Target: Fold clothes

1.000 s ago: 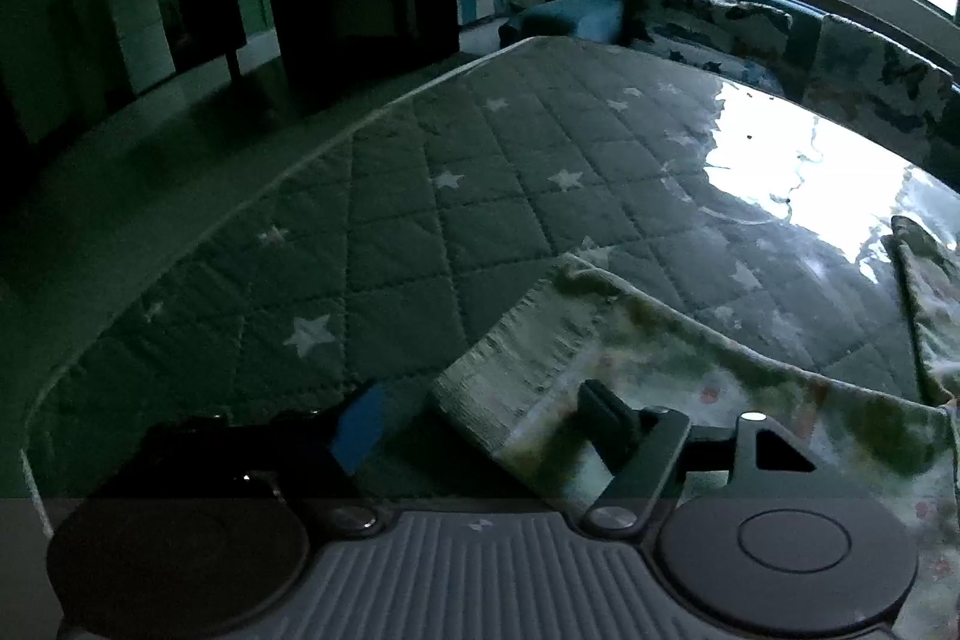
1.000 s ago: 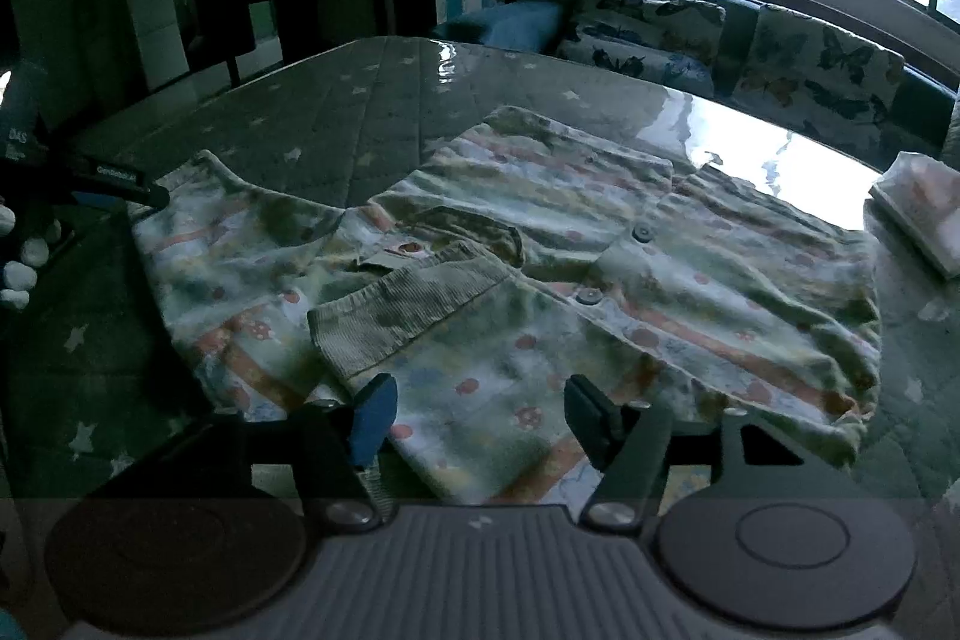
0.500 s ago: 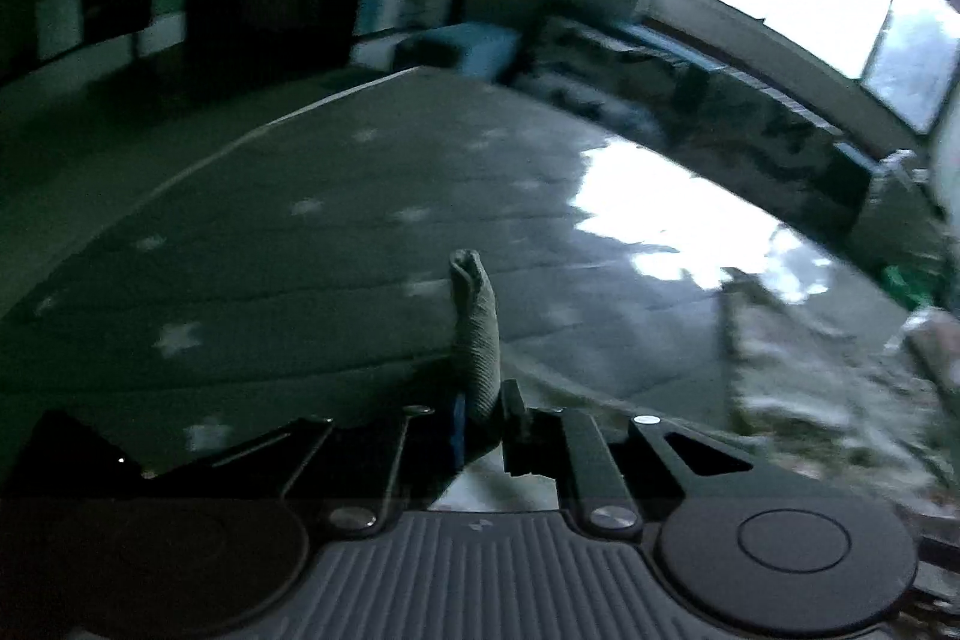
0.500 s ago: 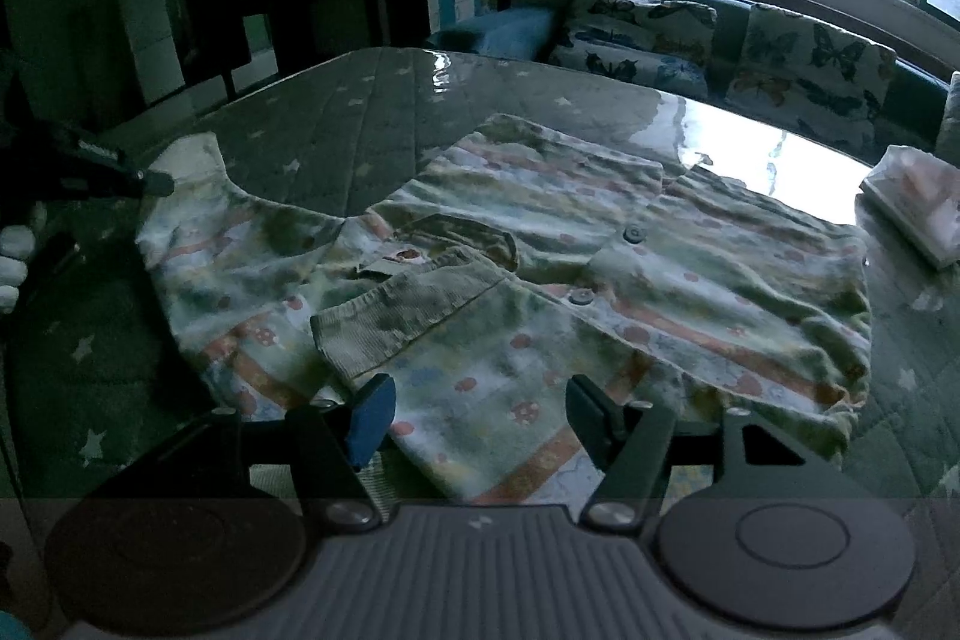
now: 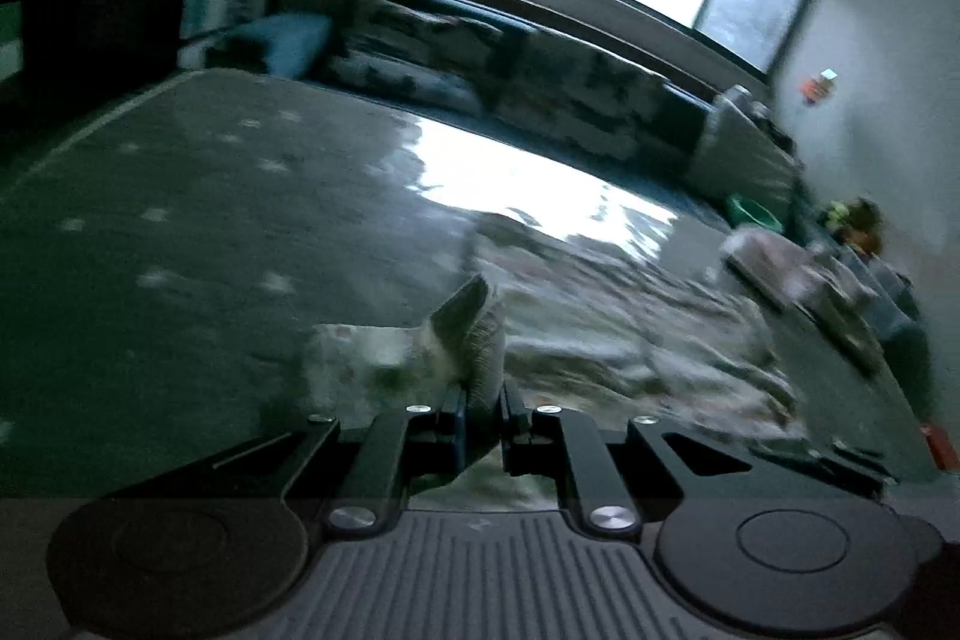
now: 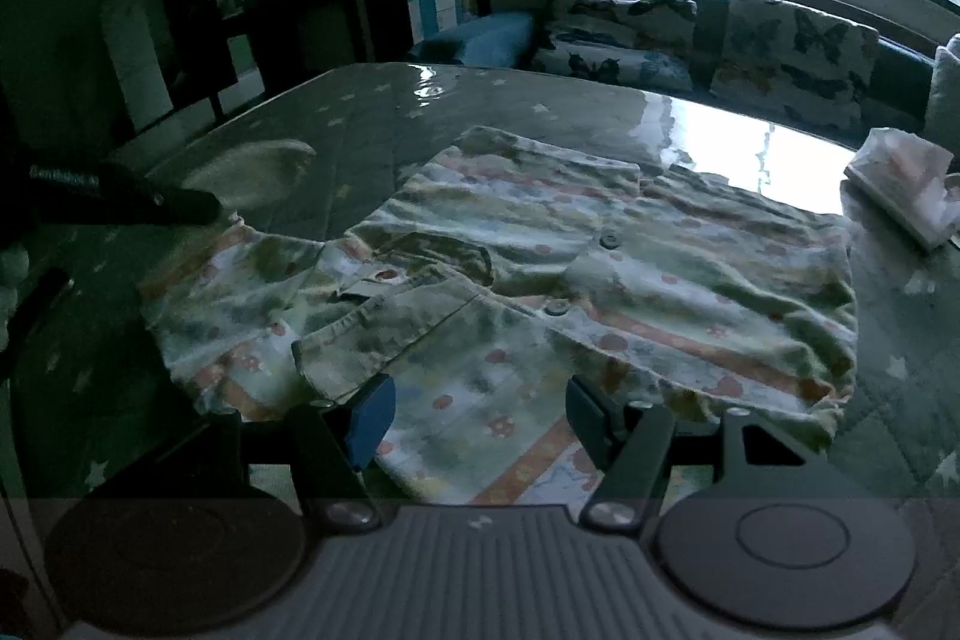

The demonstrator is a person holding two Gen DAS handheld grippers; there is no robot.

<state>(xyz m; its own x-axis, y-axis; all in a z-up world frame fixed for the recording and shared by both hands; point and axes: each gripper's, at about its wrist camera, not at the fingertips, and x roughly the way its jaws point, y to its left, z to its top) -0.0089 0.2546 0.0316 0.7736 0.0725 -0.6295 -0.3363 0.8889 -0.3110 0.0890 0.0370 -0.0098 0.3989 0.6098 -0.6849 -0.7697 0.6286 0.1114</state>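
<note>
A small patterned button shirt (image 6: 540,274) lies spread on the star-quilted bed (image 6: 360,130). My left gripper (image 5: 481,418) is shut on the shirt's sleeve (image 5: 474,340) and holds it lifted; the rest of the shirt (image 5: 630,328) trails to the right, blurred. In the right wrist view the left gripper (image 6: 150,205) shows at the far left with the raised sleeve (image 6: 252,166). My right gripper (image 6: 477,418) is open and empty, hovering over the shirt's near hem.
A folded garment (image 6: 900,184) lies at the bed's right edge. A sofa with butterfly cushions (image 6: 720,40) runs under the window behind the bed. Dark furniture (image 6: 198,10) stands at the left.
My left gripper closed on the sleeve edge, lifted it and swung right toward the shirt's body. The right gripper stayed open and nearly still.
</note>
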